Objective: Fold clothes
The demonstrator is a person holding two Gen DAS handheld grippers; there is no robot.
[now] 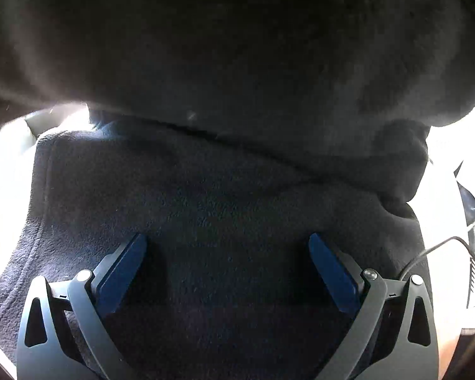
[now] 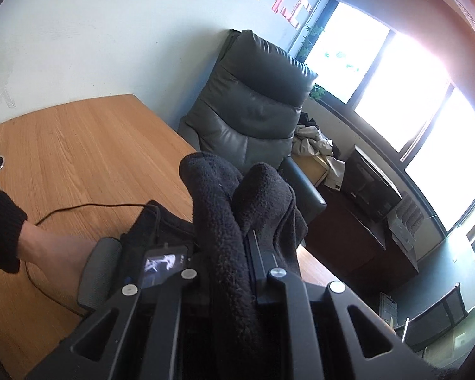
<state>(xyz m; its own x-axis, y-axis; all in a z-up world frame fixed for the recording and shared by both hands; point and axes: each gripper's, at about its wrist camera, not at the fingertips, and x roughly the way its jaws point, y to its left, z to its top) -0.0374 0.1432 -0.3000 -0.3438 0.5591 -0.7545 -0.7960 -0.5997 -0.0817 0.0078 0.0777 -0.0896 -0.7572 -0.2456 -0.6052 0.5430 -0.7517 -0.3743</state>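
Observation:
A dark navy fleece garment (image 1: 224, 190) fills the left wrist view, with a fold of it hanging over from above. My left gripper (image 1: 227, 247) is open, its blue pads (image 1: 123, 272) spread wide and resting right over the fleece. In the right wrist view my right gripper (image 2: 237, 240) is shut on a bunched fold of the same black fleece (image 2: 218, 196), held up above the wooden table (image 2: 88, 145). The fabric sticks up past the fingertips and hides them.
A grey leather armchair (image 2: 253, 104) stands beyond the table's far edge. A black cable (image 2: 88, 205) runs across the table. The person's left hand (image 2: 53, 250) holds the other gripper at lower left. A dark cabinet (image 2: 364, 221) with a printer stands under bright windows at right.

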